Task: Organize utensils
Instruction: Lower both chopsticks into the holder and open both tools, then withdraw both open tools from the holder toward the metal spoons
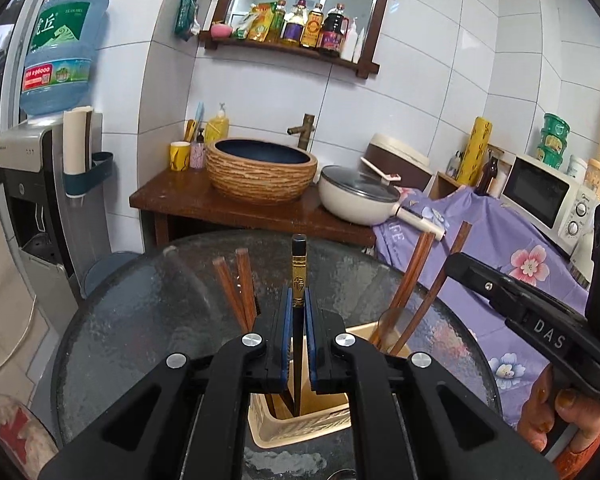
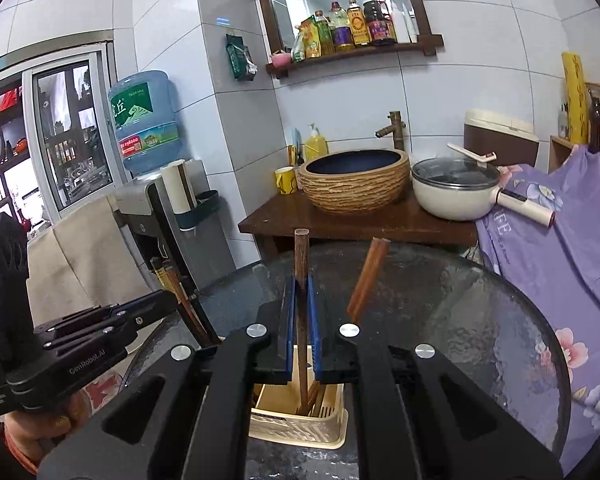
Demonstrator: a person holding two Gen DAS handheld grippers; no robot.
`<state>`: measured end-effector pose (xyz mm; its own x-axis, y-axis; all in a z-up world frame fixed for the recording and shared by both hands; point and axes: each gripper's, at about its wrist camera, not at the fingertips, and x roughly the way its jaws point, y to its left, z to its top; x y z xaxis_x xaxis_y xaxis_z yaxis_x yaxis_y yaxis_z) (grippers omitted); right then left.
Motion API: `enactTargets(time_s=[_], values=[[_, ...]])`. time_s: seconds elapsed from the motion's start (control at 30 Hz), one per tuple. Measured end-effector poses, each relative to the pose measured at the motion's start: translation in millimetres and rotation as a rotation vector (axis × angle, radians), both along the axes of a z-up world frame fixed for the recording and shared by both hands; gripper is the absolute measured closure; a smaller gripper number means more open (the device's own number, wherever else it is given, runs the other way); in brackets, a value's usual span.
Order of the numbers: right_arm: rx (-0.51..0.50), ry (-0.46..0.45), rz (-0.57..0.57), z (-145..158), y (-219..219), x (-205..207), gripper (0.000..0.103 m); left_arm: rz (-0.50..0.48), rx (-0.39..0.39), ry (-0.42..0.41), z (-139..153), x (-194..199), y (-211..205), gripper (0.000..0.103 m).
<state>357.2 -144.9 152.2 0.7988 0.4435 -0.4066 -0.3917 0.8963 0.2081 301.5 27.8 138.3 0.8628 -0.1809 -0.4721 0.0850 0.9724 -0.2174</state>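
My left gripper (image 1: 299, 300) is shut on a black chopstick with a gold band (image 1: 299, 268), held upright with its lower end inside a beige utensil basket (image 1: 300, 424) on the round glass table (image 1: 140, 320). Brown wooden chopsticks (image 1: 236, 288) stand in the basket. My right gripper (image 2: 301, 284) is shut on a brown wooden chopstick (image 2: 301, 252), also upright over the same basket (image 2: 300, 420). Another brown chopstick (image 2: 366, 276) leans in the basket beside it. The right gripper's body (image 1: 532, 316) shows at the right of the left wrist view, the left one's (image 2: 80, 332) at the left of the right wrist view.
Behind the table stands a wooden counter (image 1: 220, 204) with a woven basin (image 1: 260, 170) and a white pot (image 1: 360, 196). A water dispenser (image 1: 40, 160) is at the left. A purple floral cloth (image 1: 500, 240) and a microwave (image 1: 548, 196) are at the right.
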Motion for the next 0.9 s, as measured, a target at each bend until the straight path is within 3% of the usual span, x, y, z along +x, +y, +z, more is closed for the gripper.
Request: enactTargets(time_s=[0.4,0.47,0.5,0.53,0.6,0.73,0.9], values=[[0.019,-0.002,-0.030,-9.3,-12.2,-1.7,0.095,-0.008,-0.016,0.043,-25.8,0.7,-2.6,0.093],[-0.001,-0.022,-0.034,-9.9,-11.5,-5.7,0.093,-0.004,-0.011,0.030,-24.9,-4.3,-3.7,0.070],[-0.009,-0.034,-0.040,-10.8,-11.6,-9.0,0.083,-0.001,-0.014,0.024,-24.2,-6.1,-3.7,0.063],[-0.009,-0.039,-0.043,-11.3,-12.0,-11.8,0.062,0.000,-0.017,0.014,-23.8,-9.6,-3.2,0.053],[0.021,-0.064,-0.054,-13.4,-17.1,-22.7,0.046,-0.001,0.001,-0.003,-25.1,-19.3,-5.3,0.046],[0.000,-0.051,-0.074,-22.2,-20.7,-39.5,0.046,0.005,0.065,0.004,-40.3,-44.0,-11.8,0.030],[-0.081,0.022,-0.105,-55.2,-22.1,-60.5,0.041,-0.010,0.111,0.069,-77.4,-75.3,-21.4,0.029]])
